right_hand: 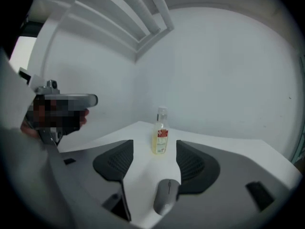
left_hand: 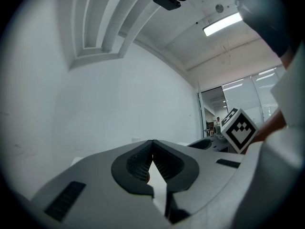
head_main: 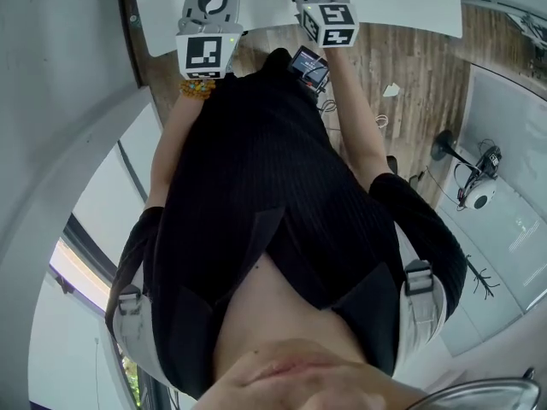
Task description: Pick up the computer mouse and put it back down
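So, computer mouse (right_hand: 166, 197): grey, lying flat on the white table (right_hand: 224, 144), down low between the right gripper's jaws. It sits right up against the inner edge of the right-hand jaw; can't tell if it's actually touching.
Right gripper (right_hand: 154, 142): jaws spread wide, not holding anything. There's bare tabletop between the mouse and the left-hand jaw.
Left gripper (left_hand: 152, 144): clenched, ribbed pads meeting at the tips with nothing between them. It's aimed at a plain white wall.
Bottle (right_hand: 160, 132): small and clear with yellowish liquid and a red-and-white label. It stands upright past the jaw tips, well apart from the mouse, near the table's far corner.
Edges: the table's far edges run to the walls on both sides of the bottle. In the head view its near edge cuts across above a wooden floor (head_main: 410, 75).
Open room: clear tabletop left and right of the bottle, and between bottle and mouse.
Neighbours: both grippers sit side by side at the near edge. The right one's marker cube (left_hand: 238, 130) shows in the left gripper view.
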